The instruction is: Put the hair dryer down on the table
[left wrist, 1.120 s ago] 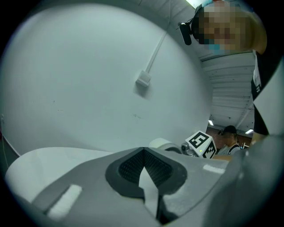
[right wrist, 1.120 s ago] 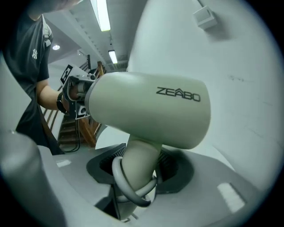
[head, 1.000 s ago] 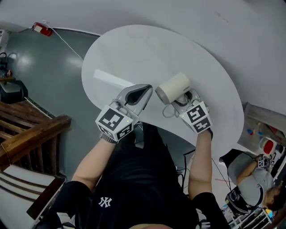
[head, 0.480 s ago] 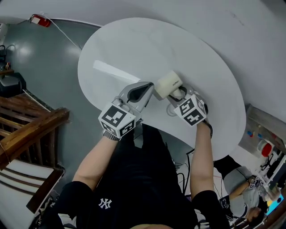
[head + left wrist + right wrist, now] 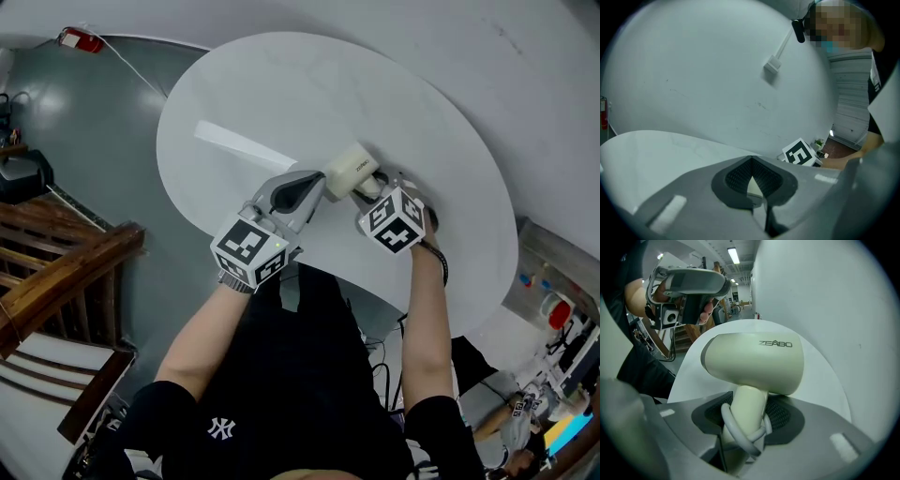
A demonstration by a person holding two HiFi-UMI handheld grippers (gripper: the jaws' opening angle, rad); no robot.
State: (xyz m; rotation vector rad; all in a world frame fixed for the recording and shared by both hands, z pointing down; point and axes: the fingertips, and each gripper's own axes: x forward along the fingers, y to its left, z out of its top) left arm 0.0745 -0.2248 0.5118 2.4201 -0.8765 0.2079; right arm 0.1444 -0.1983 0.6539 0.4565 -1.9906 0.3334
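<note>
Matt plastics, smooth white tabletop [image 5: 309, 94]
hair dryer [image 5: 754, 362]: cream satin plastic; right hand-held gripper [image 5: 745, 425]: grey matt plastic, dark mesh-textured pads [image 5: 782, 413].

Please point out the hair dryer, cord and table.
hair dryer [image 5: 754, 359], right gripper view, cream barrel.
cord [image 5: 738, 437], right gripper view, loop round the handle.
table [image 5: 281, 94], head view, bare top.

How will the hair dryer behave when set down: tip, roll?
Likely top-heavy: the hair dryer has a fat barrel over the slim handle clamped in the right gripper, so upright it should tip. Its rounded barrel may roll a little. The looped cord looks springy.
</note>
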